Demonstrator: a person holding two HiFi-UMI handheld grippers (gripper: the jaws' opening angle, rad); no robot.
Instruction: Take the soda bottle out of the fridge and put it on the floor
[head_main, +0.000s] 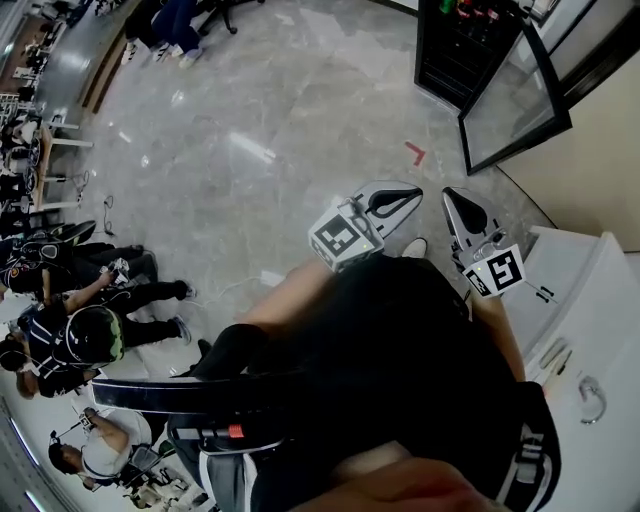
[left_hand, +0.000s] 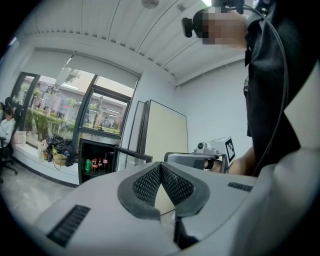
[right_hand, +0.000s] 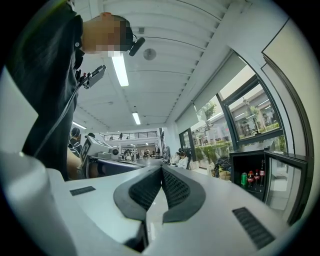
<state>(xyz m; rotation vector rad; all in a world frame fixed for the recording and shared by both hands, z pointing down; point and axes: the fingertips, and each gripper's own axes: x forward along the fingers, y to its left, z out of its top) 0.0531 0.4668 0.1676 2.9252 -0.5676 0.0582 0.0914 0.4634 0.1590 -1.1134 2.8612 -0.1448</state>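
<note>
The floor (head_main: 250, 120) is glossy veined stone; the fridge (head_main: 437, 70) is matt black with a smooth glass door (head_main: 508, 100).

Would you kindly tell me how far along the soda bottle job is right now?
Done: the fridge door stands open. In hand: nothing; left gripper and right gripper are shut, empty, away from the fridge. Left: reaching in, taking a soda bottle, setting it on the floor.

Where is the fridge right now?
Top right of the head view: the fridge, glass door swung open, stands across the floor from the person, beyond the red floor mark.
</note>
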